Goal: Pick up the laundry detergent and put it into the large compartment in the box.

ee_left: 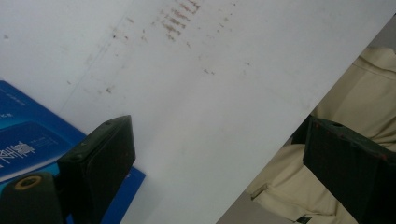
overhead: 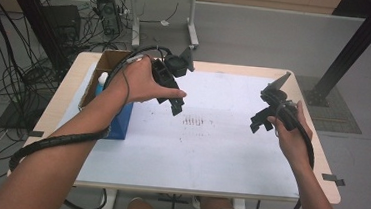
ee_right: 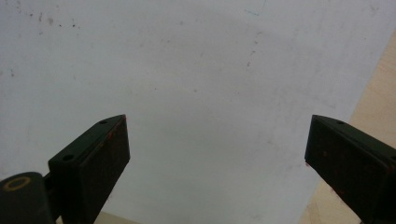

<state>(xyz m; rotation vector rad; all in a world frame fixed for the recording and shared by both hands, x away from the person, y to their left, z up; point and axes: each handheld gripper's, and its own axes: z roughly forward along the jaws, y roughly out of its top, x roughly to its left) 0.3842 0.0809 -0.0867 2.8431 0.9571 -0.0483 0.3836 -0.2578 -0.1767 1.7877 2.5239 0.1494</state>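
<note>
In the high view, the left gripper (overhead: 175,102) hung over the counter (overhead: 220,152) just right of the blue box (overhead: 120,122), the right gripper (overhead: 257,121) well apart. In the left gripper view, its jaws stood spread and empty, the blue box (ee_left: 32,140) beside one jaw. In the right gripper view, the jaws were spread over the bare white sheet (ee_right: 201,70).

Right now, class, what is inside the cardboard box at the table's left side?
Inside the cardboard box, a bottle with a white cap shows beside a blue box. The left forearm covers whatever lies deeper.
</note>
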